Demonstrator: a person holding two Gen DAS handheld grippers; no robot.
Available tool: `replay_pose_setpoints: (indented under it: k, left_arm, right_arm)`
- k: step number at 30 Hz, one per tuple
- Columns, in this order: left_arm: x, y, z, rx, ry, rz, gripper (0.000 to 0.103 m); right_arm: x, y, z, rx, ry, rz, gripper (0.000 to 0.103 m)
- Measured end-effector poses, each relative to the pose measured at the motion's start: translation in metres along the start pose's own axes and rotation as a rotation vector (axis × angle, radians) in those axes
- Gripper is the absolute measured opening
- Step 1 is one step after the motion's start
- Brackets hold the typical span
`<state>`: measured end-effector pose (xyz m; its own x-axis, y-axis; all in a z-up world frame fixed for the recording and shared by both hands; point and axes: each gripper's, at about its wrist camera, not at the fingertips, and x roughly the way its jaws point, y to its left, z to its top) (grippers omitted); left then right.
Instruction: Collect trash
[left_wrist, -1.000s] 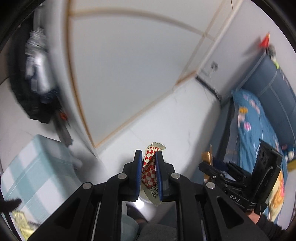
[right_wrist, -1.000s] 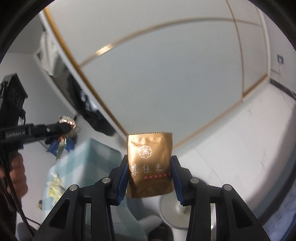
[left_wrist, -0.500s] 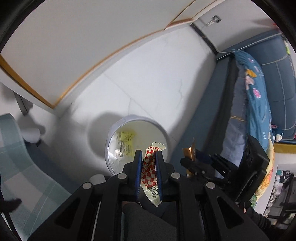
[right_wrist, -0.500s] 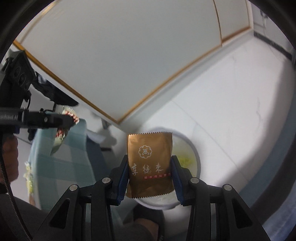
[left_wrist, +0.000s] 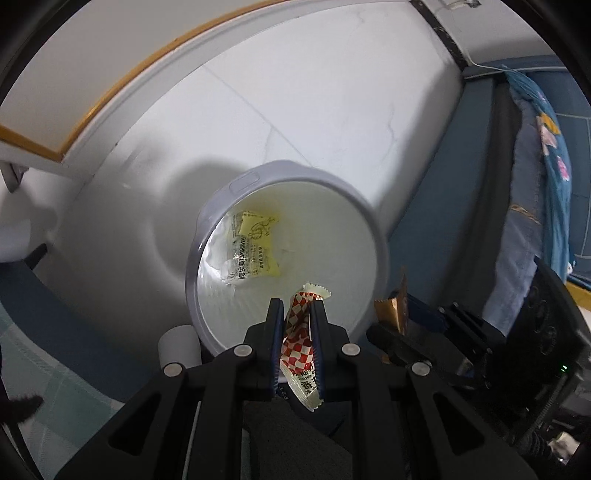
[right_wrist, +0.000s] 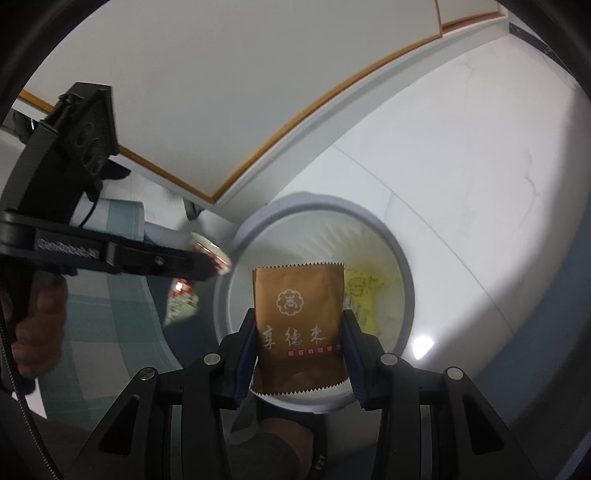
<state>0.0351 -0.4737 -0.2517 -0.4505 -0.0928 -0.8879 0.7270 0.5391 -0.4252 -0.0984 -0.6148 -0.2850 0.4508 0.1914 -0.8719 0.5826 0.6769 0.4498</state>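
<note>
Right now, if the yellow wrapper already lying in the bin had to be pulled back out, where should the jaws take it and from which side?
Probably from straight above, through the open mouth of the bin. The yellow wrapper lies flat on the bottom; its crumpled clear end toward the wall looks raised, so pinching that edge seems easier than the flat printed face.

White tiled floor (left_wrist: 332, 92), wood-trimmed white panel (right_wrist: 229, 85), blue bed frame (left_wrist: 424, 236), floral blue bedding (left_wrist: 550, 147), pale blue checked cloth (right_wrist: 107, 325), white cylindrical leg (left_wrist: 179, 345).
</note>
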Motion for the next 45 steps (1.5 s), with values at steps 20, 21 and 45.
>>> replay_pose_setpoints:
  k: [20,21,45]
  left_arm:
    - [0.013,0.012,0.005,-0.087,-0.035,0.090,0.039]
    - [0.009,0.011,0.005,-0.087,-0.051,0.091,0.047]
    - [-0.154,0.021,-0.084,-0.080,-0.548,0.308,0.063]
  right_arm:
    - [0.032,-0.011,-0.003,0.037,0.068,-0.031,0.064]
    - [0.032,-0.011,-0.003,0.041,0.069,-0.033,0.065]
    - [-0.079,0.053,0.015,-0.064,-0.202,-0.027,0.077]
